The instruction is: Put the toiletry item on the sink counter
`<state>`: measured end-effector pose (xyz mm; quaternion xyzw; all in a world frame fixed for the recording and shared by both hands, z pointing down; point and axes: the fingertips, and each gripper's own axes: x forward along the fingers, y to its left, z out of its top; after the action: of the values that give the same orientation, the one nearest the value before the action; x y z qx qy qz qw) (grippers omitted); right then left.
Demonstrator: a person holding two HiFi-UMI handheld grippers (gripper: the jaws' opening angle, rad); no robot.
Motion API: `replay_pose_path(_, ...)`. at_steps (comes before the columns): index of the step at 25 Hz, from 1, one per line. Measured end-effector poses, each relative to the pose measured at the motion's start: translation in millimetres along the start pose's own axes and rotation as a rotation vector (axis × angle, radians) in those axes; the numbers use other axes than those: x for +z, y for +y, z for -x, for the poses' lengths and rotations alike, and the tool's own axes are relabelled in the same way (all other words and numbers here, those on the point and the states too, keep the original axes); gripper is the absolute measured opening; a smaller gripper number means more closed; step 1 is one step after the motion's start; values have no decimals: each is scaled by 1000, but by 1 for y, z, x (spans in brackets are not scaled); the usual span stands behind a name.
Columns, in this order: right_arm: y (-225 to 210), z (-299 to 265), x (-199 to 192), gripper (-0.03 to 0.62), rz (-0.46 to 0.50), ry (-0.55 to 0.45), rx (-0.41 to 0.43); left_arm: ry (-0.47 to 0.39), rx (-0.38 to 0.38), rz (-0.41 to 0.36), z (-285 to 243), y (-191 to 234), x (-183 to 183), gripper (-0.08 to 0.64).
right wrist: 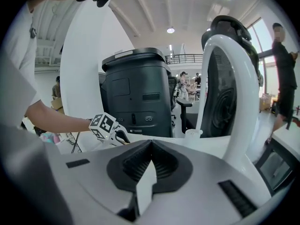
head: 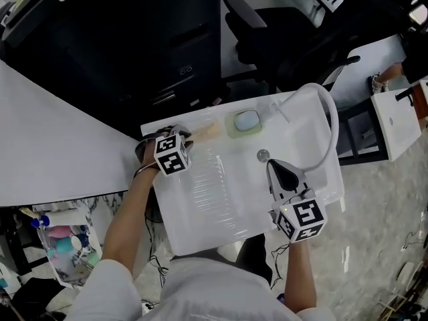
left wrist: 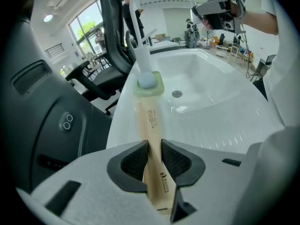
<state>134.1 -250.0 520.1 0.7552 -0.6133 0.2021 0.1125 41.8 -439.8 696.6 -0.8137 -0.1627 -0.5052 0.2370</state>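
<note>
Your left gripper [left wrist: 154, 149] is clamped on the near end of the tan toiletry item [left wrist: 151, 121]. The item stretches along the sink counter [head: 200, 219] and ends just short of the green soap dish [left wrist: 149, 84]. Your right gripper [right wrist: 150, 161], jaws pressed together and empty, hovers over the basin, well apart from that dish.

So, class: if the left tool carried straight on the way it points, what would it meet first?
Most likely the green soap dish holding blue soap: the beige pack clamped in the left tool aims straight at it, though the gap is unclear.
</note>
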Motion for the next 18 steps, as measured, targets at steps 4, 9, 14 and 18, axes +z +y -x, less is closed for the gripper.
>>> replay_pose_path(4,-2,-2,-12,-3,-20,14,-14,10,-23,-31,-12,3,-2,89)
replay_pose_path(9,-1,1,-22,-3,-32,28,-23,-4,-29,14,-11,8,-4,137)
replay_pose_path(14,3,7,-15,-3,-21,21,-11,-48,4,97,9,10,-3,153)
replay_pose_path(18,4,13,-1,-3,-1,11,27,-117,63,212,48,8,4,153)
